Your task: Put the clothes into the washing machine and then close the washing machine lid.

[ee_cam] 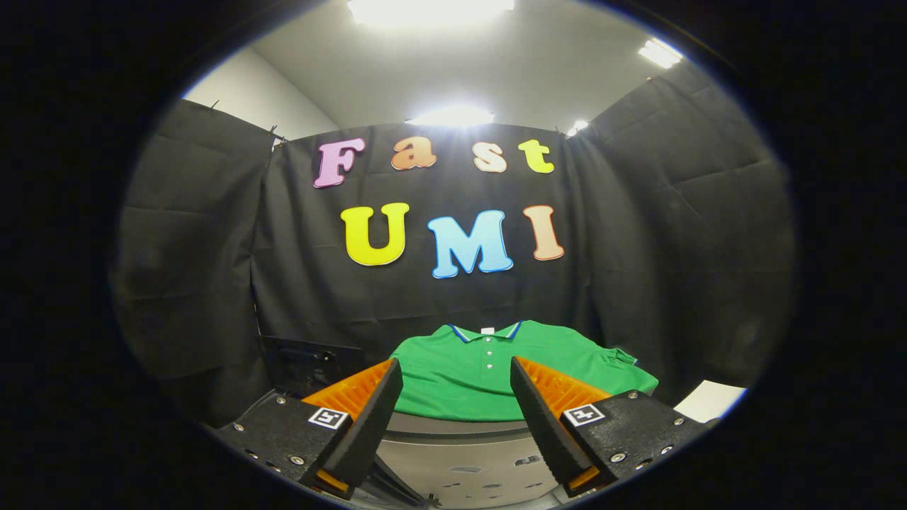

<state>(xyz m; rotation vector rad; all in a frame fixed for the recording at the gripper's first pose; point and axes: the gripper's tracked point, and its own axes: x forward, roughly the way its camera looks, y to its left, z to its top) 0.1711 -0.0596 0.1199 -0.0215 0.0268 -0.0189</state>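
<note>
A green polo shirt (489,375) with a blue-and-white trimmed collar lies flat on a surface just beyond my fingers. My gripper (457,374) is open, its two fingers spread wide with nothing between them. Below the fingers shows a grey metal surface with small holes (468,460), which looks like part of the washing machine. A dark raised panel (308,365) stands to the left of the shirt, behind the left finger; I cannot tell whether it is the lid.
Black cloth walls close the booth behind and on both sides of the shirt. A white flat edge (712,400) shows to the right, past the right finger. Ceiling lights shine overhead.
</note>
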